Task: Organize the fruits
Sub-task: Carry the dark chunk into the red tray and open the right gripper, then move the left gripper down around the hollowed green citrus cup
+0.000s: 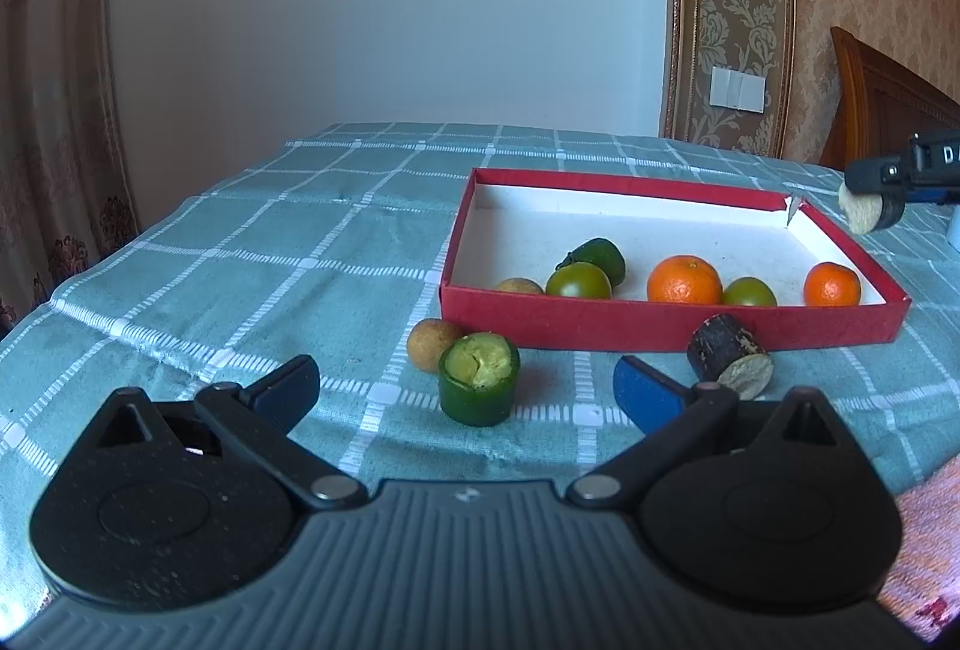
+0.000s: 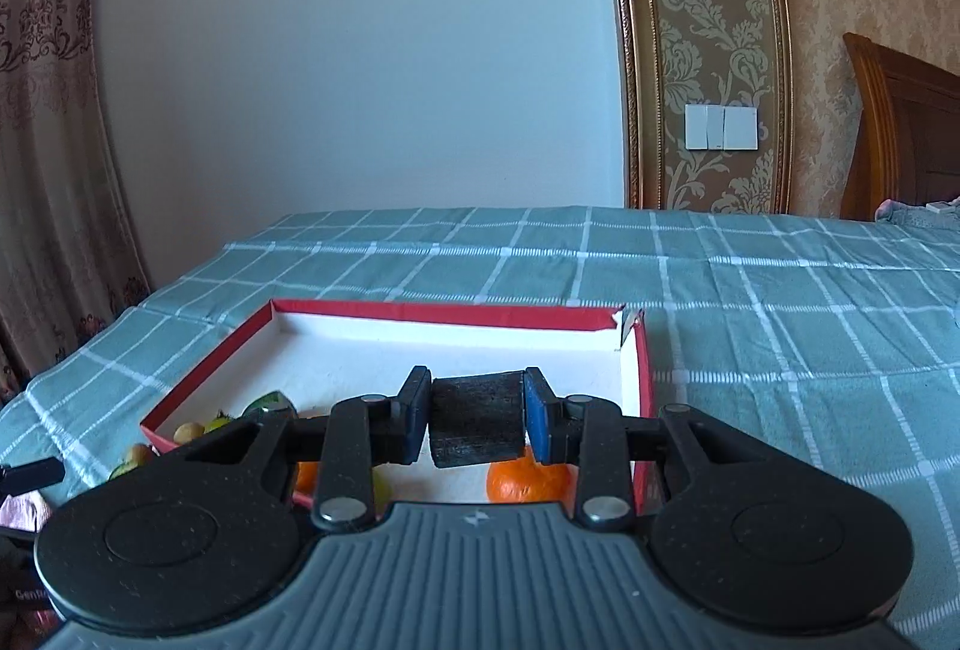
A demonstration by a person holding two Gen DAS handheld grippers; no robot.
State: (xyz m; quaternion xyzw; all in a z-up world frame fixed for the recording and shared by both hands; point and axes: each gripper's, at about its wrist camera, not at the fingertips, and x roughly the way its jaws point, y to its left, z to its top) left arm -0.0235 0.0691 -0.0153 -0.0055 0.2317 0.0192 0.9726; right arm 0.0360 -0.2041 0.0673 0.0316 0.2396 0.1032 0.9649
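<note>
**Dark stub lifted above the red box**

The right gripper had its jaws clenched on one rough, dark cylinder above the red cardboard box, which held two glossy oranges, three green fruits and one tan. The left gripper was released.

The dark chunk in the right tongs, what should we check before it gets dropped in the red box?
1. Grip: right tongs shut on the dark chunk, pads on both sides. Ok.
2. Chunk above the red box: white floor shows behind it. Ok.
3. Free landing spot: an orange lies just below the chunk; bare floor farther back. Not ok yet.
4. Left tongs out of the way: open, near the table. Ok.
5. Chunk height above the box floor: cannot tell.
</note>
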